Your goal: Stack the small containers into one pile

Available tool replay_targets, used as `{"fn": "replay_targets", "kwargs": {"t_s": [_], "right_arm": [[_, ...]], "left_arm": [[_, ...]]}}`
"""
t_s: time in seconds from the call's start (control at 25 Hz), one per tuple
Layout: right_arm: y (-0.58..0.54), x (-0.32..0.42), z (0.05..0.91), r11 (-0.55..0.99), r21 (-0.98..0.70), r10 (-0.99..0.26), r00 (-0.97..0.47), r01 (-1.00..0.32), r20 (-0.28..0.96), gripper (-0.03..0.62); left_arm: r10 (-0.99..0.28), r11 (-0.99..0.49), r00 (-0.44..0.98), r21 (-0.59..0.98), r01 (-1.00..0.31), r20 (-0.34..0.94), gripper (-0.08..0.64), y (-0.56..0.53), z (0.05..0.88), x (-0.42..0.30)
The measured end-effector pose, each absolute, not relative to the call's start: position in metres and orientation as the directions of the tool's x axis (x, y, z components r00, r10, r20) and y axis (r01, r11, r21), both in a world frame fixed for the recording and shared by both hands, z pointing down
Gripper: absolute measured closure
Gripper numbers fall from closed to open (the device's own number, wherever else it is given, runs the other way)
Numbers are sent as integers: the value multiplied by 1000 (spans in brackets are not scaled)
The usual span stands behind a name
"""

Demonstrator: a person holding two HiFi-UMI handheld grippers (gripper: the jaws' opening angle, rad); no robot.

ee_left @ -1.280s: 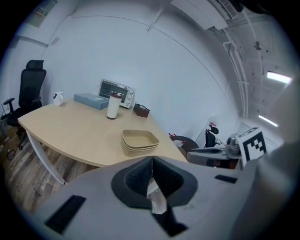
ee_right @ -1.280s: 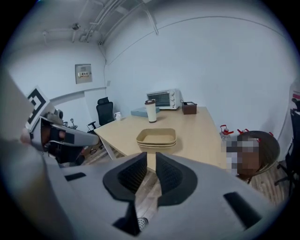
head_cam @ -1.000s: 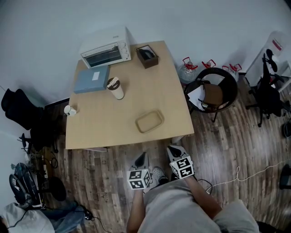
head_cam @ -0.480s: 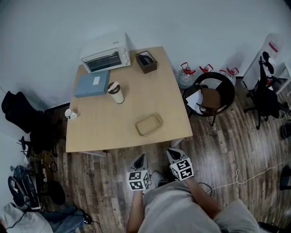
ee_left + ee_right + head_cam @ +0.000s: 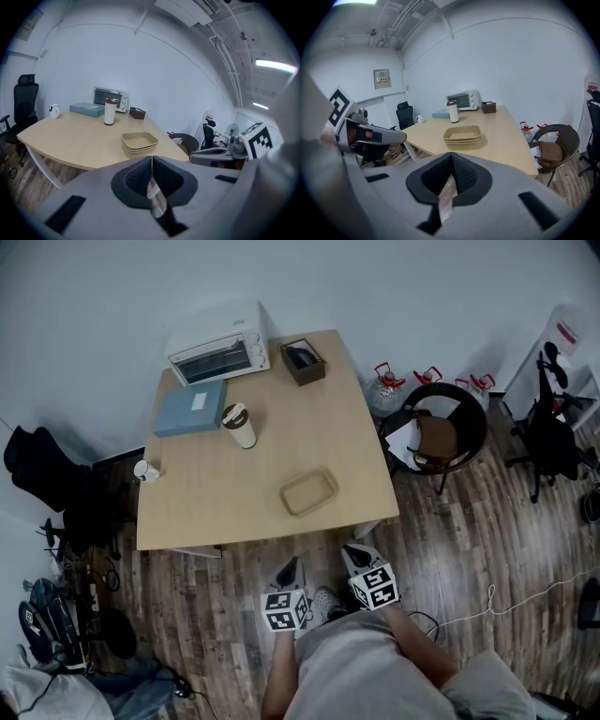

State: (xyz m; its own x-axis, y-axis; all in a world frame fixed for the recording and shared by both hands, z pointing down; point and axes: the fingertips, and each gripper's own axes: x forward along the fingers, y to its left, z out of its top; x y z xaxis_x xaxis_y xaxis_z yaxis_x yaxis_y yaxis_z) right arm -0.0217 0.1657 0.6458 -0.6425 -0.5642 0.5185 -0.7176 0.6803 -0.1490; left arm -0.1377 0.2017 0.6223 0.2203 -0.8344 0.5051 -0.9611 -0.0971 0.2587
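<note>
On the table (image 5: pixel 216 493) filling mid-frame, the small containers (image 5: pixel 308 491) sit nested in one pile near its lower edge, so I judge stacking done and no next reach needed, my left gripper (image 5: pixel 292 568) and right gripper (image 5: pixel 357 554) both pressed together, empty, at bottom centre.

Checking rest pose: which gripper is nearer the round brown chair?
Right. The right gripper hangs before the table's near edge on the chair's side; the left gripper sits beside it, farther away.

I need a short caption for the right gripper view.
Shut right hand-held gripper faces stacked tan trays on a table.
</note>
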Motion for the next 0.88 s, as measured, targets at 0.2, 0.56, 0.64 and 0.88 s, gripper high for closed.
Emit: {"fn": "replay_targets", "kwargs": {"t_s": [0.2,0.56,0.64,0.88], "right_arm": [[166,-21,647,687,-142,-562,-645,-712,518,591],[161,-23,643,688,-152,-560,-652,-710,510,591],[161,-23,643,689,-148,-560,-651,-710,512,591],[158,-23,644,689,-148,-559,-651,-709,513,591]], "left_arm": [[-836,-99,220,257,-961,502,554,200,623,-135],[-839,-102,220,254,-962,498,554,196,620,-136],[-838,-100,219,253,-962,500,554,196,620,-137],[-837,-101,217,248,-964,502,554,193,620,-138]]}}
